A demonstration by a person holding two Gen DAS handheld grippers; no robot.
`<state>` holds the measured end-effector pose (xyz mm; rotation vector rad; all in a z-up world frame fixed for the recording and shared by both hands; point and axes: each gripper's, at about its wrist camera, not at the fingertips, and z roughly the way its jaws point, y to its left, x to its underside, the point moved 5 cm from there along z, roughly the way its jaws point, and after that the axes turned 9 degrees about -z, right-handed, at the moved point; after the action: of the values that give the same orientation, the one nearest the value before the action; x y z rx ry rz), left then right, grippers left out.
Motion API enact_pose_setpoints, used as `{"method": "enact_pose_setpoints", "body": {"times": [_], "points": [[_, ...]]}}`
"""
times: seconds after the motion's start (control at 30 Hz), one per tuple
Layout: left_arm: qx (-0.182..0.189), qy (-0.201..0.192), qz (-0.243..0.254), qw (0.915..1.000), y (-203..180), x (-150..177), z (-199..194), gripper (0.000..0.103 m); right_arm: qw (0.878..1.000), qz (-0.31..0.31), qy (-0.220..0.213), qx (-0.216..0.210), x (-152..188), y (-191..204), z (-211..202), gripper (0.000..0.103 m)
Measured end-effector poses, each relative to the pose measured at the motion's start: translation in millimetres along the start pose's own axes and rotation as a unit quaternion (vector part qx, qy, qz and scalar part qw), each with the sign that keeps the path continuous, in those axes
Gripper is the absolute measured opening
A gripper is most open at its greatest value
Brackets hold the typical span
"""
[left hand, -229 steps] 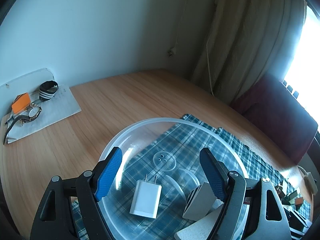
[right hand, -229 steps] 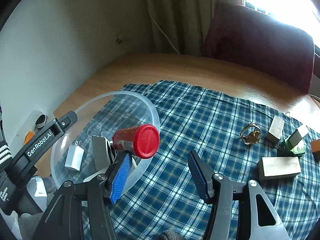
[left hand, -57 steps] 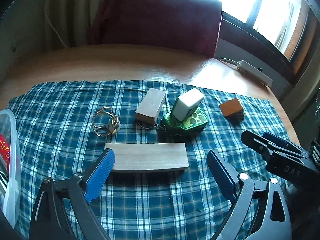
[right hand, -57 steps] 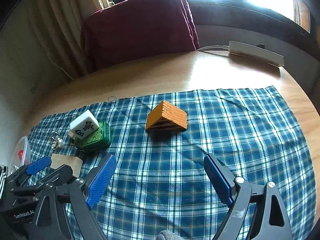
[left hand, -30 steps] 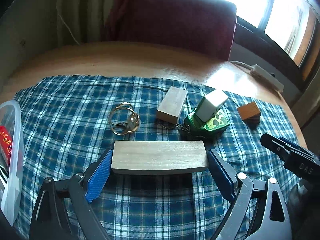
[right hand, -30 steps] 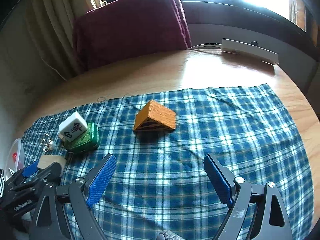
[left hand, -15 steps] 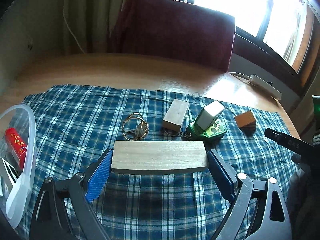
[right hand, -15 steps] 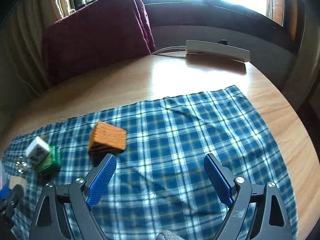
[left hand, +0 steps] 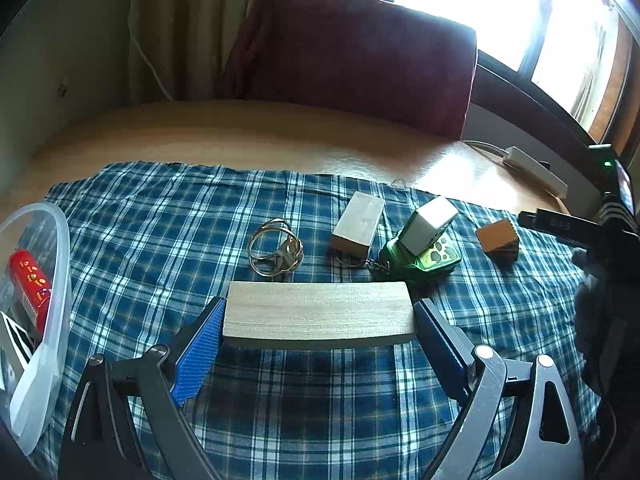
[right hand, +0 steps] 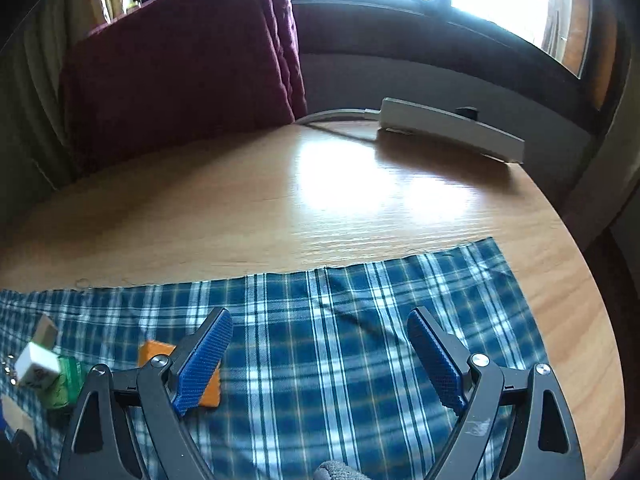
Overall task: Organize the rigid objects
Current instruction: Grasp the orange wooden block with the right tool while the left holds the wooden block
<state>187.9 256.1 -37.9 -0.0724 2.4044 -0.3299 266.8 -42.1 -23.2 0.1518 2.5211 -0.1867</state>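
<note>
1. Left tool [left hand: 318, 314] has its two blue pads clamped on the ends of the long wooden block [left hand: 318, 316], which sits level between them, its shadow on the blue plaid cloth [left hand: 160, 216] under it.
2. At 12 o'clock of that block, just beyond it, lies the gold wire ring [left hand: 275, 254].
3. At 1 o'clock rests a small wooden block [left hand: 358, 225], with a keyring at its near end beside a chain leading to the green case [left hand: 430, 258].
4. A white tile [left hand: 430, 222] leans tilted on top of the green case.
5. Farther out at 2 o'clock, the orange wedge [left hand: 498, 239] stands alone on the cloth.
6. At 9 o'clock, the clear plastic bowl [left hand: 60, 264] shows at the frame edge with a red can [left hand: 30, 284] inside.
7. Right tool [right hand: 318, 344] is spread wide, nothing between its pads, hovering over bare cloth.
8. From its camera, the orange wedge is partly hidden behind the left finger at 9 o'clock.
9. Beyond the cloth, the wooden surface [right hand: 320, 200] shines, with a white power strip [right hand: 452, 128] at 1 o'clock.
</note>
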Motion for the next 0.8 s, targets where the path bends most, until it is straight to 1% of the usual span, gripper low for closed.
{"method": "enact_pose_setpoints", "body": {"times": [0.1, 0.13, 0.17, 0.23, 0.4, 0.5, 0.63, 0.73, 0.8], "points": [[0.0, 0.002, -0.004, 1.0, 1.9, -0.4, 1.0, 0.092, 1.0, -0.018, 0.011, -0.006, -6.9, -5.5, 14.4, 0.092], [0.0, 0.003, -0.005, 1.0, 2.7, -0.5, 1.5, 0.092, 1.0, -0.028, 0.013, -0.007, -2.0, 3.8, 12.0, 0.092], [0.0, 0.004, -0.006, 1.0, 3.6, -0.6, 2.2, 0.092, 0.999, -0.038, 0.007, -0.008, -1.5, 3.1, 11.6, 0.092], [-0.001, 0.006, -0.007, 1.0, 4.5, -0.5, 3.5, 0.092, 0.998, -0.057, 0.003, -0.007, 3.4, 13.8, 11.9, 0.092], [-0.003, 0.009, -0.005, 0.9999, 3.1, 0.3, 5.0, 0.092, 0.993, -0.104, -0.001, -0.051, 14.4, 27.3, 3.8, 0.092], [-0.004, 0.011, -0.007, 0.9999, 4.4, 0.2, 6.9, 0.092, 0.99, -0.109, 0.003, -0.091, 20.7, 36.3, 0.7, 0.093], [-0.005, 0.013, -0.012, 0.9998, 6.8, -0.1, 8.2, 0.092, 0.985, -0.117, 0.001, -0.128, 21.4, 44.3, -4.3, 0.094], [-0.004, 0.012, -0.01, 0.9999, 6.8, -0.4, 8.1, 0.092, 0.983, -0.123, -0.01, -0.133, 21.1, 57.1, -10.6, 0.094], [-0.004, 0.011, -0.009, 0.9999, 7.5, -1.0, 8.3, 0.092, 0.983, -0.132, -0.022, -0.126, 23.8, 76.4, -5.2, 0.094]]}}
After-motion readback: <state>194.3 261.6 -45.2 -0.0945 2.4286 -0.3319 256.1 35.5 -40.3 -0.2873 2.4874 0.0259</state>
